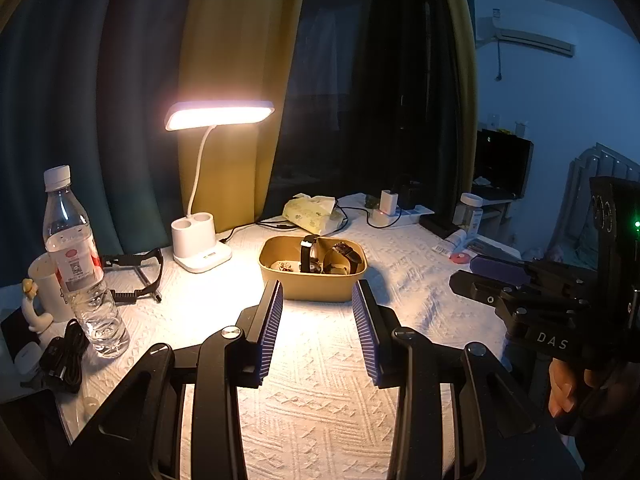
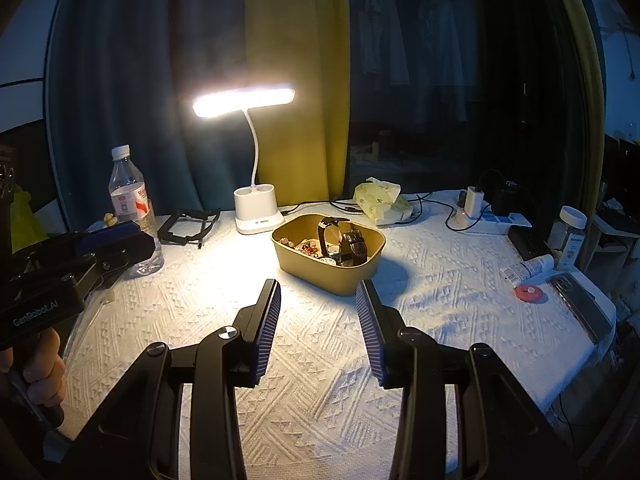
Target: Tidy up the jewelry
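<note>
Tan tray [image 1: 276, 270] under the desk lamp [image 1: 219, 115] already holds the wristwatches [image 1: 347, 253] and small trinkets [image 2: 298, 245], nothing loose shows on the tablecloth [image 1: 312, 392], and left gripper [image 1: 318, 298] and right gripper [image 2: 318, 294] hover wide and empty, so little seems left.

Matt tan plastic tray [image 2: 362, 276] on rough woven white cloth [image 2: 320, 380] — clear glossy plastic bottle [image 1: 80, 264].

The table held 1 yellow tray [image 2: 362, 276] with at least 3 watches [image 2: 354, 246], 1 lit desk lamp [image 2: 256, 216], 1 water bottle [image 1: 80, 264], 1 tissue pack [image 2: 382, 200], and 2 grippers.
</note>
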Motion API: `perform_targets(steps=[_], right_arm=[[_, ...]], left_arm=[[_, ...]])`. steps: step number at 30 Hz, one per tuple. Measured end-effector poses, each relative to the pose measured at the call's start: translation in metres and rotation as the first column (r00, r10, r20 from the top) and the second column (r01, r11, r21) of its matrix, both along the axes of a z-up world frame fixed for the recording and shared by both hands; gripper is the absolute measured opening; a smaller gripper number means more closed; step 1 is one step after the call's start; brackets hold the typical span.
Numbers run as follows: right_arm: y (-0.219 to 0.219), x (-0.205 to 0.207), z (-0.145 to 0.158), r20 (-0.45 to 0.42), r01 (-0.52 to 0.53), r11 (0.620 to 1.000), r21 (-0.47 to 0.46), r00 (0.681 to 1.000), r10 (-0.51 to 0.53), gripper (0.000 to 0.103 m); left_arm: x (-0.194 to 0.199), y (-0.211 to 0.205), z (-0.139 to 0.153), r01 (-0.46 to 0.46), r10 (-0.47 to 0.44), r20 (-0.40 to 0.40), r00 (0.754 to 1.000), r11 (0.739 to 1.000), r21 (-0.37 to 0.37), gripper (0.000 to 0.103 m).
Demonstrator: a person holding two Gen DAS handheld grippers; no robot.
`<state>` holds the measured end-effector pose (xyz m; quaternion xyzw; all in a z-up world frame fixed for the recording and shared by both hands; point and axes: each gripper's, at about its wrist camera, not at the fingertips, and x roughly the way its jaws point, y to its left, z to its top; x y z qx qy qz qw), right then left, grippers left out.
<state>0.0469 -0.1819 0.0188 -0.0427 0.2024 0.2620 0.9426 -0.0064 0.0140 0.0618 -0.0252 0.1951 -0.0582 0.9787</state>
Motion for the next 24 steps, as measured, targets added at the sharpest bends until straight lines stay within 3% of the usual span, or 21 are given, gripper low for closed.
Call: perform_targets(steps=[24], right_arm=[[-0.0020,-0.0002,-0.0005,0.000,-0.001,1.000,0.000,1.000,0.001,0.040]], left_arm=[[-0.0004,-0.0028,0.0006,0.007,-0.007,0.005,1.000,1.000,0.005,0.039]])
